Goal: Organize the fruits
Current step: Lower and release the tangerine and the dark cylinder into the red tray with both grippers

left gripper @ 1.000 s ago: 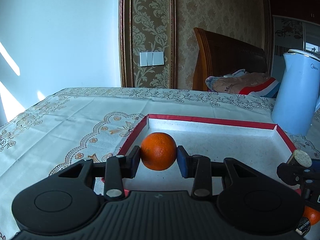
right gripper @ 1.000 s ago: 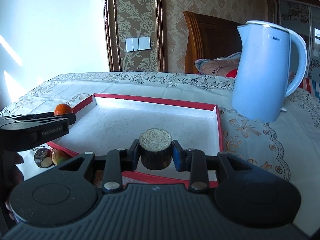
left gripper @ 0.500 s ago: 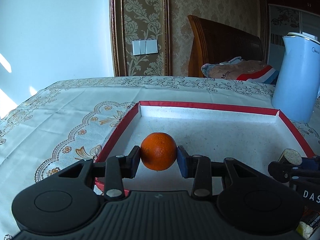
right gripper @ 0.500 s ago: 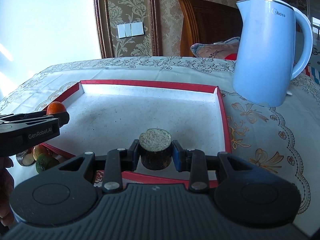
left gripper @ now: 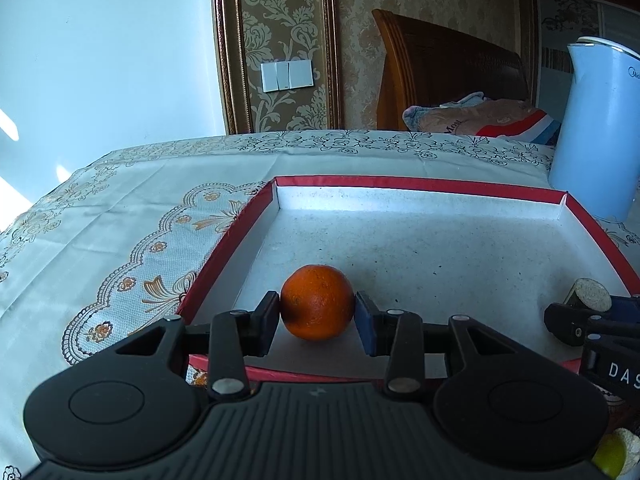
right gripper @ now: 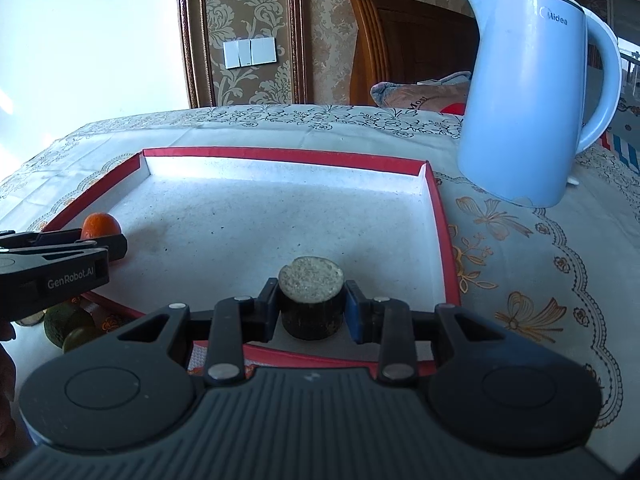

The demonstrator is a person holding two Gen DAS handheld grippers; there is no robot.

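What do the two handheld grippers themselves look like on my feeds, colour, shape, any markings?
Both are matte black plastic: a ribbed body with two round discs, and silver-pinned linkages to the fingers. On the left gripper and the right gripper, one pad is black, the other blue. White "GenRobot.AI" lettering marks the left's side; "DAS" shows on the right's. No cables visible.

The orange (left gripper: 317, 301) is bright orange with a dark shady side. The tray (left gripper: 420, 184) has a red rim and a white floor with tiny dark specks. The cut fruit piece (right gripper: 311, 302) has a dark brown skin and a pale, grainy top. The tablecloth (left gripper: 120, 216) is creamy white with gold flowers and lacy curls. The kettle (right gripper: 528, 96) on the far right is light blue. Both grippers are black, each with one blue pad (right gripper: 354, 312). The far wall (left gripper: 100, 48) is pale blue, next to brown wallpaper (left gripper: 288, 20) with cream leaf swirls.
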